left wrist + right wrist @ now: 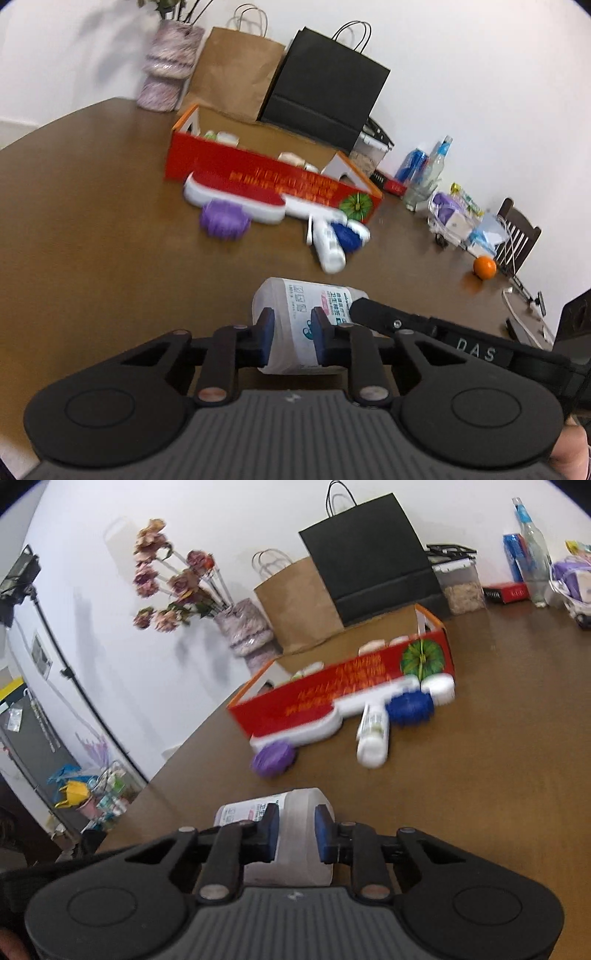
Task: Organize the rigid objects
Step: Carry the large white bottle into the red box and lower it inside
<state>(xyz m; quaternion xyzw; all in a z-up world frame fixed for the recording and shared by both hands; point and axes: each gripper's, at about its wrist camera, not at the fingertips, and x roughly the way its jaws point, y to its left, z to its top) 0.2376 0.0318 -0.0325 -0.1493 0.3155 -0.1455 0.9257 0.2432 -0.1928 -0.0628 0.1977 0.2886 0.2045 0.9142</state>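
Observation:
Both grippers grip one translucent cotton-swab container [295,314], held above the brown table [92,240]. My left gripper [293,334] is shut on one end; my right gripper [297,832] is shut on the other end [299,812], and its arm shows in the left wrist view [406,321]. Ahead stands an open red box [266,173] holding several small items. Against its front lie a red-and-white lint brush [236,199], a purple ball [223,219], a white tube [328,247] and a blue ball [345,236].
Behind the box stand a brown paper bag [232,74], a black paper bag [325,81] and a vase with flowers [166,66]. Bottles [424,170], a basket of packets [458,218], an orange [484,267] and cables lie along the right side.

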